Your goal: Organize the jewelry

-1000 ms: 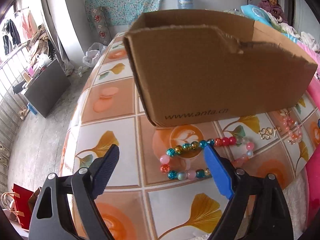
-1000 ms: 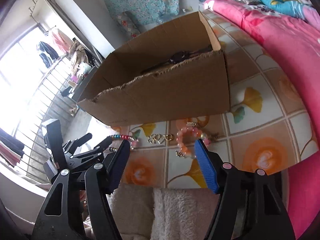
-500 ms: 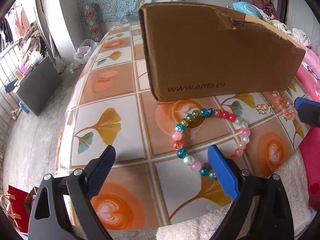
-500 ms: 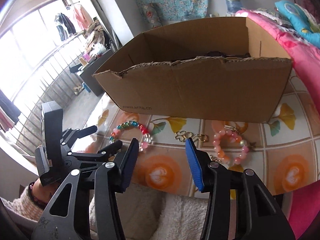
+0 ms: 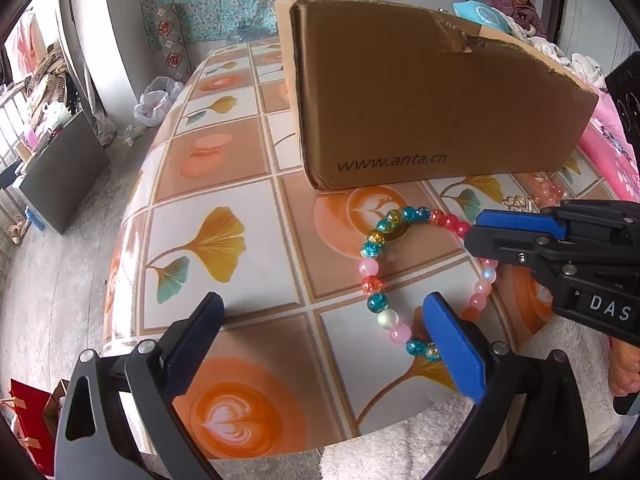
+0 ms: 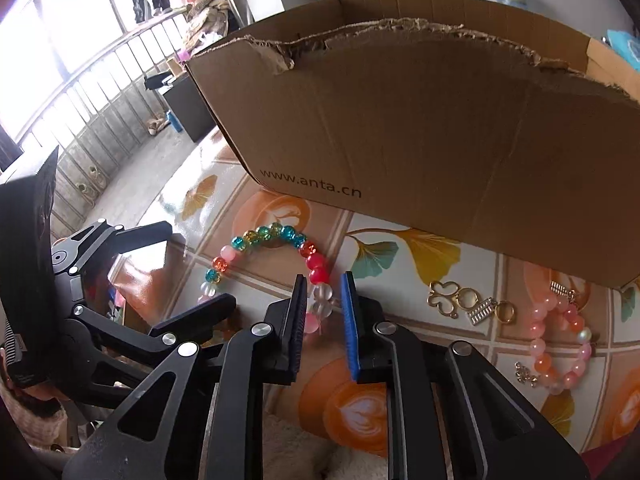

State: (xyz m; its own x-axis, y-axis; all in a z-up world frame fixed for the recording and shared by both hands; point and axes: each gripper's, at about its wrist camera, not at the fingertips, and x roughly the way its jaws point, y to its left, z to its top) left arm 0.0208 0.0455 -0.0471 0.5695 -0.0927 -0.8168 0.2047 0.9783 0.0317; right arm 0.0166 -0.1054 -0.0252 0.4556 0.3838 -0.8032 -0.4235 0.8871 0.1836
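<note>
A bracelet of teal, gold, red and pink beads (image 5: pixel 370 282) lies on the tiled tabletop in front of a cardboard box (image 5: pixel 420 100). My right gripper (image 6: pixel 323 280) straddles the bracelet's right side (image 6: pixel 318 276). Its jaws are closing with the beads between them, and a small gap shows beside the blue pad. In the left wrist view it reaches in from the right (image 5: pixel 476 228). My left gripper (image 5: pixel 324 308) hovers at the near side of the bracelet, its jaws opening wide and holding nothing.
A gold charm keyring (image 6: pixel 468 300), a pink bead bracelet (image 6: pixel 560 344) and a small trinket (image 6: pixel 526 374) lie to the right, near the box (image 6: pixel 420 120). White fluffy fabric (image 5: pixel 400 440) edges the table's near side. A person (image 5: pixel 518 0) sits far back.
My right gripper swung left from the pink bracelet to the multicoloured one, rolled, and narrowed its jaws around the beads. The left gripper's jaws spread a little wider.
</note>
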